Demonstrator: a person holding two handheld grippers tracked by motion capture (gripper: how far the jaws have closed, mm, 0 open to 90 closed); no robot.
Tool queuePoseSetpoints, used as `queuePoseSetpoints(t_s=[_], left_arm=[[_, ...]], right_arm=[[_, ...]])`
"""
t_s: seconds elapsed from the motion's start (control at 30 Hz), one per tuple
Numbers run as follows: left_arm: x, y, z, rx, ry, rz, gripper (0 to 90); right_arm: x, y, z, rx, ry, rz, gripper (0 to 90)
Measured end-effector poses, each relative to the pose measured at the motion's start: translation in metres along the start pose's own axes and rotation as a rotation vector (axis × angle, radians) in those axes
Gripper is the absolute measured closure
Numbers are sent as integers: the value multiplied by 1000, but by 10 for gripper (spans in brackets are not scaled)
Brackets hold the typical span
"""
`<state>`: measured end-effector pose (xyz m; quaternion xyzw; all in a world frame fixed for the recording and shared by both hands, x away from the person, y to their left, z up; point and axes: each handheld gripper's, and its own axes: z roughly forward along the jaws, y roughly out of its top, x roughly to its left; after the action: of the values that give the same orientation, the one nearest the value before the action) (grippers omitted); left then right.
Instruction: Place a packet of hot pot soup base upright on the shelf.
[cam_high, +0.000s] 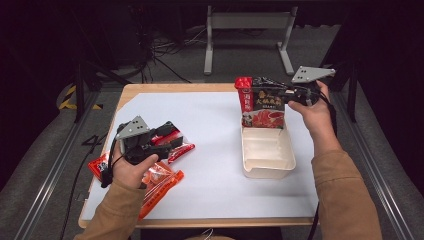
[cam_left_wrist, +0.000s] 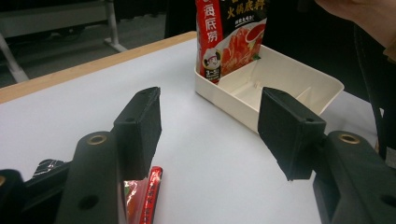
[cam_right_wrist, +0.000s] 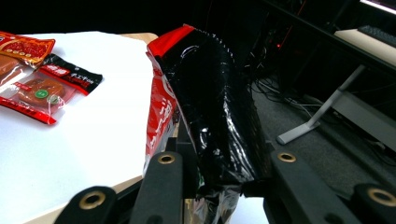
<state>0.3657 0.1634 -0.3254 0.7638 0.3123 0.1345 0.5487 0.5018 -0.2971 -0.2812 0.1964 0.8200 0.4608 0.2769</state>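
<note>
Midway, apparently. Right gripper (cam_high: 280, 95) pinching top of hotpot pouch (cam_high: 262, 107), held upright with its bottom edge in far end of cream tray (cam_high: 270, 167), not yet released. Left gripper (cam_high: 167, 137) spread wide above snack packets (cam_high: 160, 182) at near left, none yet grasped.
</note>
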Motion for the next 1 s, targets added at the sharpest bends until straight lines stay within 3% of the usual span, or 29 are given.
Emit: queuePoseSetpoints(t_s=[0.23,0.4,0.6,0.83,1.0], left_arm=[[0,0,0,1,0,-2,401],[1,-1,1,1,2,-5,396],[2,-1,2,8,9,5,373],[2,-3,3,29,16,4,356],[6,-6,5,66,29,32,329]], right_arm=[[2,-11,5,41,11,12,728],[3,-18,5,48,13,47,715],[3,-25,0,76,-11,127,694],[4,-32,-4,82,-25,140,716],[4,-36,-7,88,-28,141,720]])
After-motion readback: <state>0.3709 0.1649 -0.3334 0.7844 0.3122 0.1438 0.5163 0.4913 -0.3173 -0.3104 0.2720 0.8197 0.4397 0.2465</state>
